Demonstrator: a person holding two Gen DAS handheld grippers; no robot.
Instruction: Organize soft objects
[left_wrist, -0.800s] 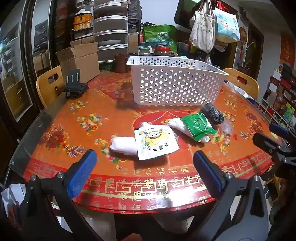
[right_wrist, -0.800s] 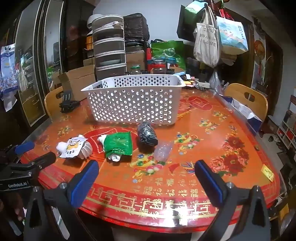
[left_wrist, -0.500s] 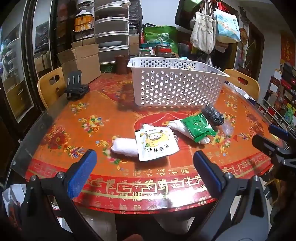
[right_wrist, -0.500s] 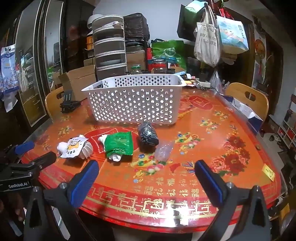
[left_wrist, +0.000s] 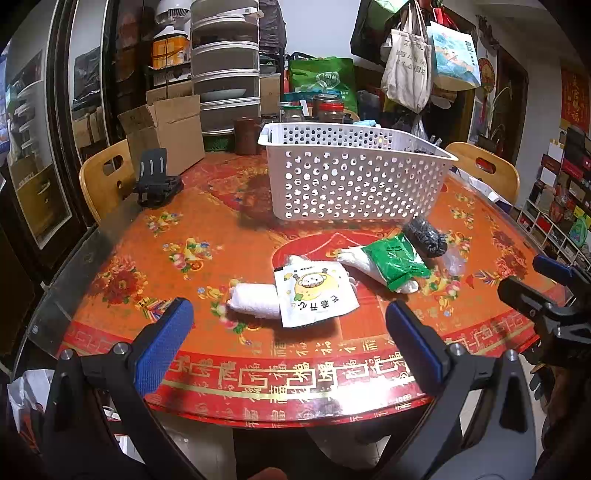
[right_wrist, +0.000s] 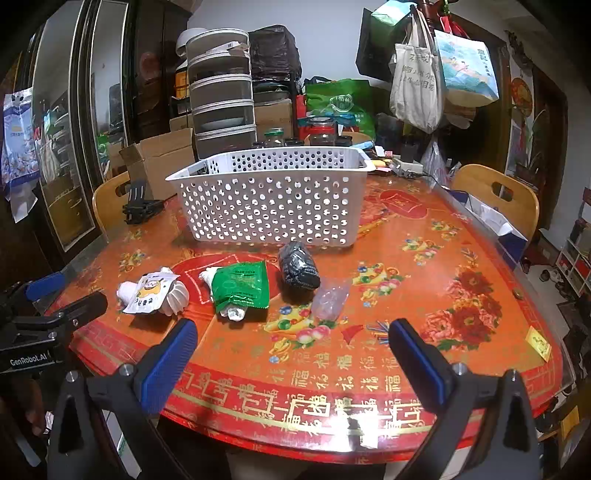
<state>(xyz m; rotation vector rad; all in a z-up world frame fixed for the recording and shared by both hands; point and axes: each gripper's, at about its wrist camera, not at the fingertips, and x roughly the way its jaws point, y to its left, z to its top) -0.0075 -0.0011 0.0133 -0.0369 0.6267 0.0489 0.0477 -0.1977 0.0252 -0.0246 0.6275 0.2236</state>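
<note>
A white perforated basket (left_wrist: 354, 177) (right_wrist: 269, 199) stands on the red patterned table (left_wrist: 207, 243). In front of it lie a white roll with a cartoon-printed wrapper (left_wrist: 314, 291) (right_wrist: 151, 293), a white roll in a green wrapper (left_wrist: 391, 260) (right_wrist: 240, 284), a dark rolled cloth (left_wrist: 424, 234) (right_wrist: 297, 266) and a clear plastic bag (right_wrist: 328, 297). My left gripper (left_wrist: 291, 339) is open and empty, at the table's near edge before the cartoon roll. My right gripper (right_wrist: 291, 350) is open and empty, near the edge before the clear bag.
A black stand (left_wrist: 155, 181) sits at the table's left. Wooden chairs (left_wrist: 103, 177) (right_wrist: 495, 195) flank the table. Cardboard boxes (left_wrist: 166, 125), stacked containers (right_wrist: 221, 107), jars and hanging bags (right_wrist: 417, 81) crowd the back. A yellow tag (right_wrist: 537, 343) lies at the right.
Both grippers have edged slightly forward toward the table. The objects have not moved and both grippers stay open.
</note>
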